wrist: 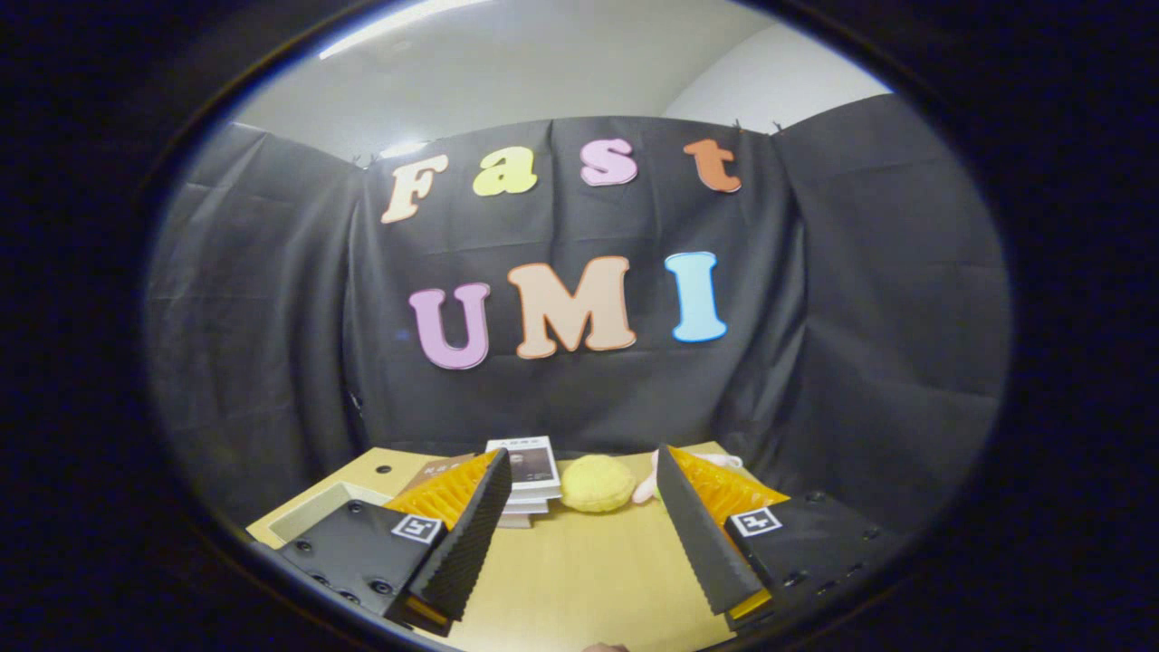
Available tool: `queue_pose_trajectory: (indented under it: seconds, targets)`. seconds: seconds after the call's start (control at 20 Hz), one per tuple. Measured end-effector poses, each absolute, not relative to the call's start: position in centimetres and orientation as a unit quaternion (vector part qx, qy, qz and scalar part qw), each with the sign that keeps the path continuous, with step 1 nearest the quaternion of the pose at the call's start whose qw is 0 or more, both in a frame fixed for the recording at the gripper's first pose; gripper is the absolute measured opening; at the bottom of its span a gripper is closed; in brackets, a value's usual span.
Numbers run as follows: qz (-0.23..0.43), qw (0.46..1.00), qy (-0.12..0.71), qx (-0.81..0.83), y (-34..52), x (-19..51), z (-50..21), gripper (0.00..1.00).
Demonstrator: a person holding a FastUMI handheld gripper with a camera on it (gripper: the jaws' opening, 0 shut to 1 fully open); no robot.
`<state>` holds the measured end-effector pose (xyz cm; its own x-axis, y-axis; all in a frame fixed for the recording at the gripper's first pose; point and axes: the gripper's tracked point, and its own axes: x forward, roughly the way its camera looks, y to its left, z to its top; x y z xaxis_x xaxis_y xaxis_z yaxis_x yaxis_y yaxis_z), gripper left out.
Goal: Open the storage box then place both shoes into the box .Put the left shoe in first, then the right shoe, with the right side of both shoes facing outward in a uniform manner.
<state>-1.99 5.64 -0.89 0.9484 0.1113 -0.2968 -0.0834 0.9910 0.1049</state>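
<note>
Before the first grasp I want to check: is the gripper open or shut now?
Open. The gripper has its fingers spread apart, with bare table between them, pressing on nothing.

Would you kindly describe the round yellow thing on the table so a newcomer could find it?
On the wooden table, look beyond the open tongs. Beside a stack of booklets sits the yellow object, the lone rounded, fuzzy-looking lump there.

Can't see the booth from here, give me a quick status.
Tongs open, holding nothing. Yellow round object and stacked booklets beyond them on table. Pink item beside right finger; can't tell if shoe.
</note>
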Motion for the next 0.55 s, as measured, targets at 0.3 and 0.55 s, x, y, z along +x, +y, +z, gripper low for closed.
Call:
queue_pose_trajectory:
  seconds: [0.3, 0.55]
  targets:
    - [0.006, 0.994, 0.111, 0.024, -0.1, -2.8, -0.3, 0.99]
    - [-0.012, 0.994, 0.103, 0.035, -1.8, -2.8, -0.1, 0.99]
